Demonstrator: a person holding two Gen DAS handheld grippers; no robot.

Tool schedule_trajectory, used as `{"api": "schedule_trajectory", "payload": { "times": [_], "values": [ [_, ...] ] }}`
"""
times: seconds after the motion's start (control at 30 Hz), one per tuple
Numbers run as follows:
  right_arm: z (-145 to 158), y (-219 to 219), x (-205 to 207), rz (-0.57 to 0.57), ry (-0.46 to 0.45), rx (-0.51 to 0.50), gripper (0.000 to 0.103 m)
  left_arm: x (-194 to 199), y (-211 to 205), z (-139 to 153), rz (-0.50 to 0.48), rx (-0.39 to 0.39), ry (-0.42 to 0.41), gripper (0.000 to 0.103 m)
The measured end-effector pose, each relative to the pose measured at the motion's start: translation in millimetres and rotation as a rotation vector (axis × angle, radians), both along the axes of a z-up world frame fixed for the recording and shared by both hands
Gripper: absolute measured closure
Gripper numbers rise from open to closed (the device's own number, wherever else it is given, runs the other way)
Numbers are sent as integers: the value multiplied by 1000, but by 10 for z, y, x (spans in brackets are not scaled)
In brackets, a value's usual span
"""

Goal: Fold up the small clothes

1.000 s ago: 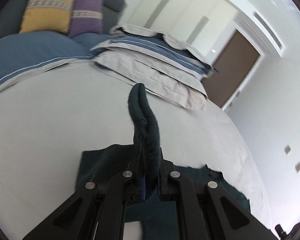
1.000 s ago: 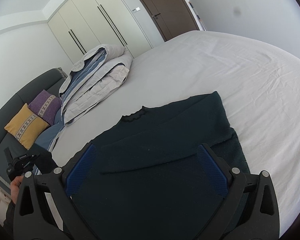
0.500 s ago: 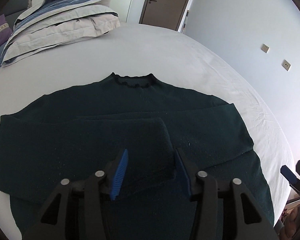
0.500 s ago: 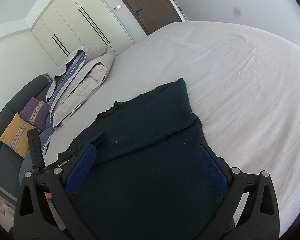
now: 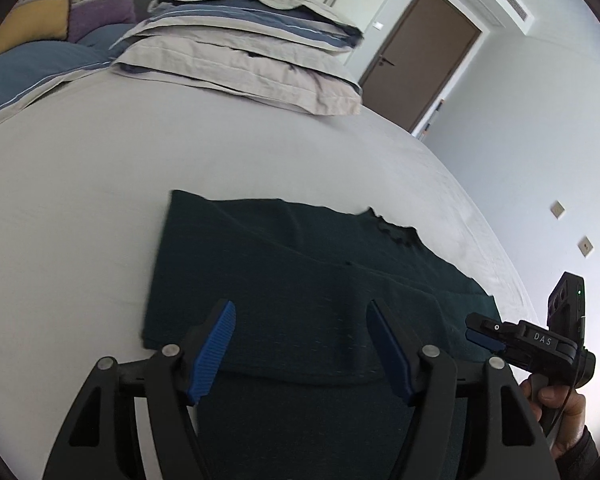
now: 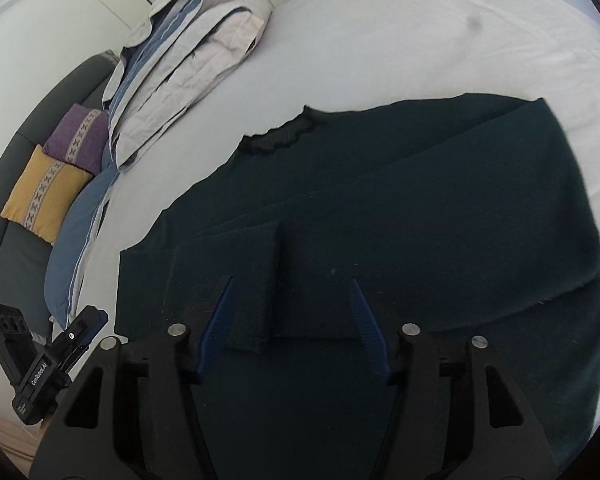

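Observation:
A dark green sweater (image 5: 300,264) lies flat on the white bed sheet (image 5: 80,200), with its frilled collar (image 6: 284,140) toward the bedding. A folded-in sleeve end (image 6: 248,280) rests across its front. My left gripper (image 5: 302,306) hovers over the sweater's near left part. Its jaws are opening and nothing is pinched between them. Low over the sweater (image 6: 420,208) is my right gripper (image 6: 292,282), its jaws closing. The sleeve end lies beneath them, and the pads do not press on it. Each gripper shows at the edge of the other's view.
Folded grey and blue bedding (image 5: 240,52) is stacked at the head of the bed. Behind it sit a yellow cushion (image 6: 48,192) and a purple cushion (image 6: 80,136). A brown door (image 5: 420,60) is at the back right. A hand (image 5: 556,396) holds the right gripper (image 5: 480,332).
The left gripper let go of the sleeve it held upright; the sleeve now lies across the sweater. The right jaws have narrowed and dropped closer to the sweater.

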State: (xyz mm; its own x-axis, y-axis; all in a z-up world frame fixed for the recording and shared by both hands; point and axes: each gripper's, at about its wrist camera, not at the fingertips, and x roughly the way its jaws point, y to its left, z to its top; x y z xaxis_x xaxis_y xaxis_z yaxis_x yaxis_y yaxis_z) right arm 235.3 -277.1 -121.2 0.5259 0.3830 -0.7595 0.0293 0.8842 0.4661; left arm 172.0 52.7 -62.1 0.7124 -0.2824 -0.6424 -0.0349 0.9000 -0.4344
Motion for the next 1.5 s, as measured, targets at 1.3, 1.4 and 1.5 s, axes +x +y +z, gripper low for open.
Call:
{"api": "schedule_trajectory", "payload": {
  "times": [1.3, 1.4, 1.5],
  "values": [
    [-209, -315, 400, 5, 22, -233, 97, 1230, 281, -600, 48, 110, 218, 84],
    [-280, -319, 425, -7, 31, -236, 97, 1201, 312, -666, 75, 98, 207, 91],
    [-335, -341, 455, -25, 30, -229, 97, 1173, 330, -688, 75, 106, 193, 92]
  ]
}}
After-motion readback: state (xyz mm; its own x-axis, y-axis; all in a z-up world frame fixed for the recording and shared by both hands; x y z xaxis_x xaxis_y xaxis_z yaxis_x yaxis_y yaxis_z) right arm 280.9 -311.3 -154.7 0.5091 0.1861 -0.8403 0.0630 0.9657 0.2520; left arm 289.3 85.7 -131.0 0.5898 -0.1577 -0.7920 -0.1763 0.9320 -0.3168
